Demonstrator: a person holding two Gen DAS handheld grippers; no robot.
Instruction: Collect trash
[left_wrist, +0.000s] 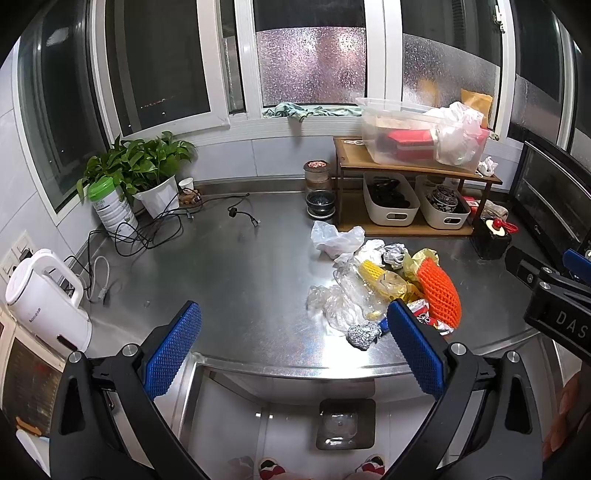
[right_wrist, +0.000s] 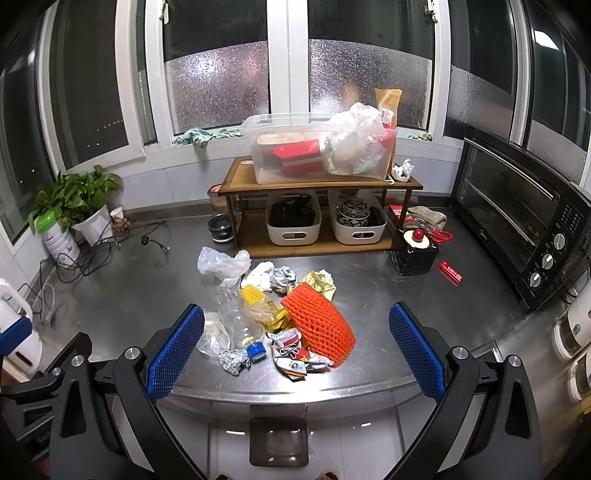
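Left gripper (left_wrist: 293, 345) and right gripper (right_wrist: 295, 347) are hovering wide apart, holding nothing. Trash pile (right_wrist: 273, 314) is lying near the steel counter (right_wrist: 388, 295) front edge: orange foam netting (right_wrist: 319, 326) is arching with its long axis running toward the edge, beside a crumpled foil ball (right_wrist: 233, 361) and clear film.

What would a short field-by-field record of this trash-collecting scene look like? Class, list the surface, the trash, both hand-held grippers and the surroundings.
surface: metal countertop
trash pile: orange foam net, yellow foam net, foil ball, clear plastic bag, printed wrapper, crumpled paper
left hand-held gripper: open, empty, near the counter's front edge
right hand-held gripper: open, empty, facing the pile
behind pile: wooden shelf with clear storage box on top
right side: black oven
left side: potted plant, white kettle
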